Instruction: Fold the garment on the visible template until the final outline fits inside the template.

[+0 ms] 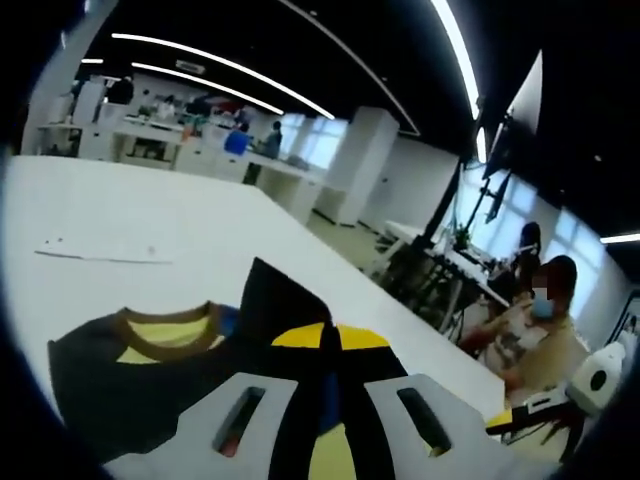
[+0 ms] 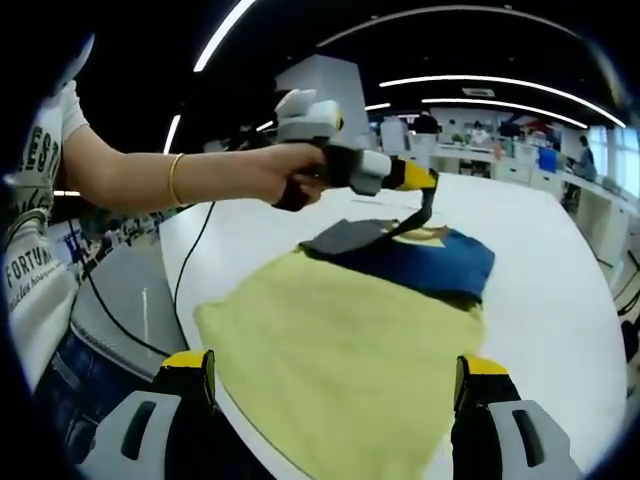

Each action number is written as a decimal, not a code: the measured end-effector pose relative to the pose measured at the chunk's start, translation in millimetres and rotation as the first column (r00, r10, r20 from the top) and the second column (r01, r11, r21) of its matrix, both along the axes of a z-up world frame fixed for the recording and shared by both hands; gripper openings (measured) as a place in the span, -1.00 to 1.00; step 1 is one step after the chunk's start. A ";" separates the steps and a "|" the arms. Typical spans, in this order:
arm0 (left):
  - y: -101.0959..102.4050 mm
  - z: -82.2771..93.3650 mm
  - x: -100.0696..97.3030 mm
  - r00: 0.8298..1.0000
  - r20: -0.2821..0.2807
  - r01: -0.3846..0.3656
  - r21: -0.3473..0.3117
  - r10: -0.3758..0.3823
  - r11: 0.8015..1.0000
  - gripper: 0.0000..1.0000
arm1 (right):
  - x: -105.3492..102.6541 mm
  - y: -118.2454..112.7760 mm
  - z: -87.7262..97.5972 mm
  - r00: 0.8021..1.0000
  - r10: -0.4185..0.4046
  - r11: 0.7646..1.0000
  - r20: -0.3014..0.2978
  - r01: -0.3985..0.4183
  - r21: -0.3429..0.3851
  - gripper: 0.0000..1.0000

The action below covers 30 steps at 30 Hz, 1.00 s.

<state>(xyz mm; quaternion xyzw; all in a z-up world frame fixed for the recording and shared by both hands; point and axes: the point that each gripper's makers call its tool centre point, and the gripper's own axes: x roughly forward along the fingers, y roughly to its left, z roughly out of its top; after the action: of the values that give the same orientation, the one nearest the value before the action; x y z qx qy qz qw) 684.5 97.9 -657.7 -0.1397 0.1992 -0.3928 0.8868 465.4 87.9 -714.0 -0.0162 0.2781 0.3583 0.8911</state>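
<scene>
Garment (image 2: 350, 350) | my left gripper (image 1: 335, 405) pinches its dark sleeve; right gripper (image 2: 335, 400) spread | risk: lifted sleeve slips, fold skews.

The garment (image 2: 350, 340) — a yellow shirt with dark sleeves — lies flat on the white table (image 2: 560, 270), one sleeve pinched up.

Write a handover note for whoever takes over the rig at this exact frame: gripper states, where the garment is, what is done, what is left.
Left gripper: shut on a dark sleeve, lifting it over the garment.
Right gripper: open, holding nothing, at the garment's near yellow hem.
Garment: flat on the white table, yellow body near, blue and dark parts far, brown collar showing.
Done: one sleeve picked up, fold started.
Left: lay the sleeve inward, fold the rest. I cannot pick out the template's outline, so fit is unchecked.
</scene>
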 end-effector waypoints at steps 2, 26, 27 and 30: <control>-4.7 -1.5 -0.9 1.000 -0.006 0.005 -0.004 -0.005 1.000 -1.00 | 0.1 -1.3 -0.2 1.000 -0.003 1.000 -0.001 0.003 0.002 0.98; -53.0 -65.0 -18.8 0.993 -0.077 0.102 0.147 -0.092 0.984 -0.99 | 5.3 -10.3 -3.5 1.000 -0.025 1.000 -0.009 0.025 0.005 0.98; -54.5 -65.0 -20.3 0.992 -0.073 0.113 0.144 -0.103 0.983 -0.99 | 5.9 -11.2 -2.9 1.000 -0.027 1.000 -0.008 0.028 0.007 0.98; -57.5 -63.0 -23.9 0.990 -0.036 0.139 0.168 -0.135 0.976 -0.81 | 6.9 -12.4 -0.9 0.999 -0.033 0.999 -0.001 0.033 0.012 0.98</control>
<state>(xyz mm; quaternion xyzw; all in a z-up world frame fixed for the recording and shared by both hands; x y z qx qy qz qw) 660.6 40.4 -720.8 -0.0540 0.2520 -0.4329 0.8638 472.3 75.5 -714.9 -0.0065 0.2765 0.3454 0.8968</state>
